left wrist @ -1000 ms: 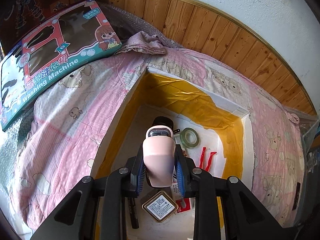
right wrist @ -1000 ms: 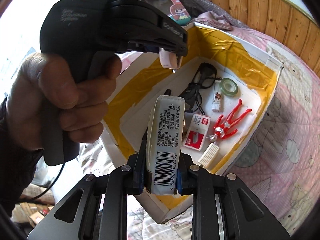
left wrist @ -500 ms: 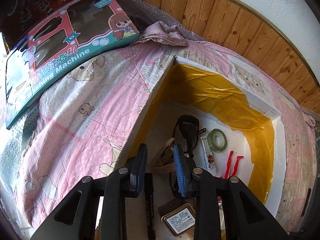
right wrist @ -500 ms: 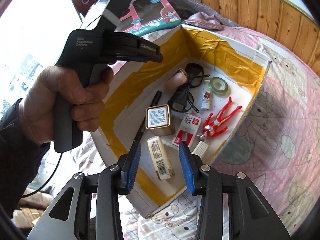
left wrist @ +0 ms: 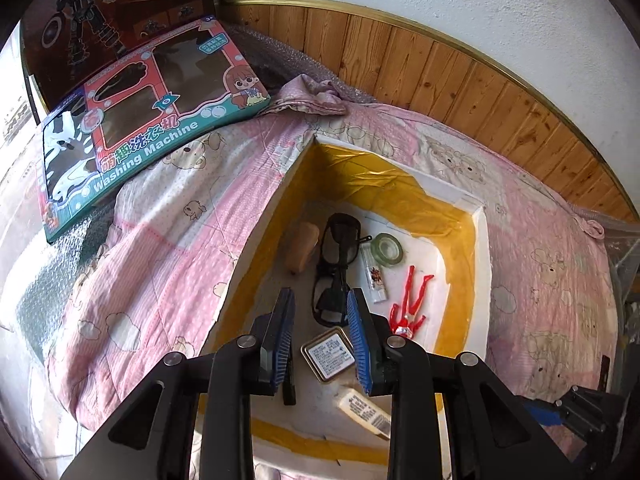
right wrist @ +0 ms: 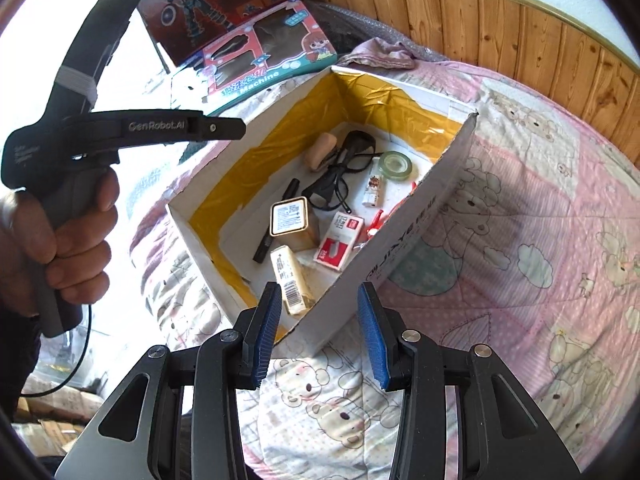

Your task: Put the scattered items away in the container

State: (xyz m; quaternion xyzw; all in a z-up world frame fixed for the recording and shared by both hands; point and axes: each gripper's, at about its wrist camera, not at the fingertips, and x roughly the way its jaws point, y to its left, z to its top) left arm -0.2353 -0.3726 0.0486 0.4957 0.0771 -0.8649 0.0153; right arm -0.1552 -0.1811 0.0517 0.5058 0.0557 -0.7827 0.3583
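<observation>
- Hovering above near end of box, left gripper: jaws spread, blue pads empty.
- Right gripper held over near corner of same box: jaws spread wide, nothing between them; bear-print pink quilt below.
- Hand wrapped round handle of left gripper, seen in right wrist view, left of box.
- Box sitting on quilt, white walls, yellow tape lining inside.
- Contents, nearest first: cream barcode-labelled block against near wall; square tin with gold rim just beyond; black pen beside tin; red-and-white staple packet.
- Mid-box: black glasses; red figure towards right wall; small clear tube between them.
- Far end: tape roll lying flat; pale pink bottle on its side by left wall.
- Beyond box: "Washing Machine" toy carton on quilt, dark robot carton behind, wood-panelled wall.
</observation>
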